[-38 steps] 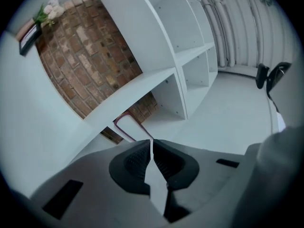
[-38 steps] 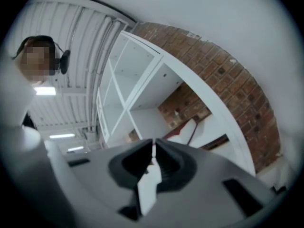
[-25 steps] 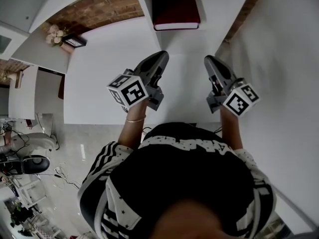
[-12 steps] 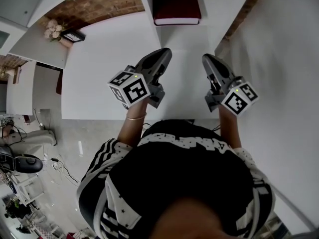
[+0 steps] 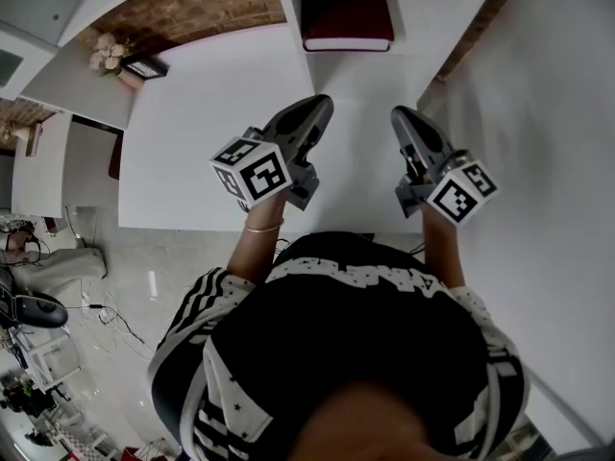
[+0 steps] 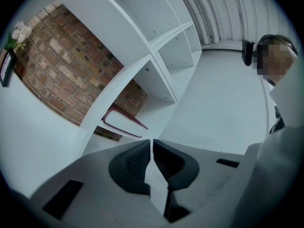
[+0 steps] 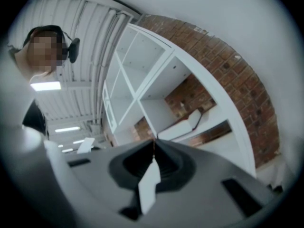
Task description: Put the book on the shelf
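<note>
Beyond both jaw tips, at the far side, the dark red book [image 5: 346,10] lies flat on the white shelf [image 5: 432,12], page edge toward me. It is slightly nearer my left hand-held gripper [image 5: 320,107] than my right hand-held gripper [image 5: 400,116]. Both are closed and empty above the bare white worktop [image 5: 192,142].

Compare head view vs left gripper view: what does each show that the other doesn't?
Head view only: the right tool, the marker cubes on both tools, the person's black shirt and the floor at the left.
Left gripper view only: the left tool seen along its jaws, which are together with nothing between them, and the upper shelf compartments.
Both: the maroon book lying flat in a shelf bay, the brick wall and the flowers.
</note>
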